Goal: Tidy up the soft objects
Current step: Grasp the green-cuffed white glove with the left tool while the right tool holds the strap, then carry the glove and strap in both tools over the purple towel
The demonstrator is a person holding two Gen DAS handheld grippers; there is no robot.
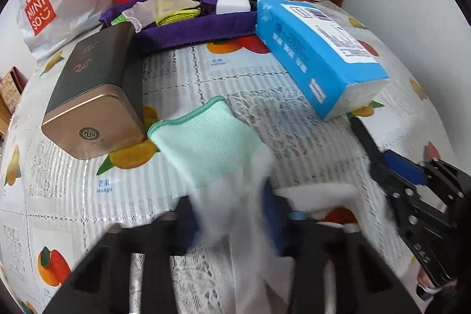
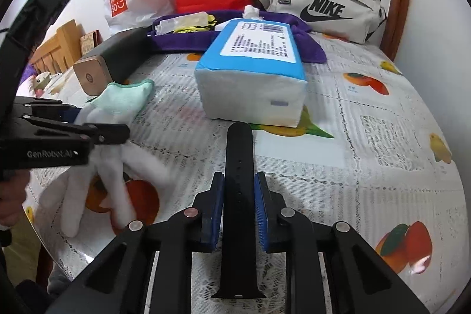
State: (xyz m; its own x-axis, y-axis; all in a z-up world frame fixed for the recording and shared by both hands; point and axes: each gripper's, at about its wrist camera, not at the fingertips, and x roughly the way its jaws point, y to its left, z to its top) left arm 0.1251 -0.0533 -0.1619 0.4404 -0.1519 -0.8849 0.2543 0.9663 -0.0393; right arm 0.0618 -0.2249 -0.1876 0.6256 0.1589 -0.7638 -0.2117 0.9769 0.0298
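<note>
Your left claw [image 1: 232,225] pinched the white glove [image 1: 235,196] on the table [image 1: 206,78], while your right claw [image 2: 239,211] clamped a black strap [image 2: 238,196].

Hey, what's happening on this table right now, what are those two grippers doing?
A person is sorting soft things on a fruit-print tablecloth with two handheld grippers. The right gripper is shut on a black strap. The left gripper is closed on a white glove, which lies beside a mint green cloth. Behind them are a dark tin with a gold end, a blue tissue pack and a purple fabric tray already holding several small items.
</note>
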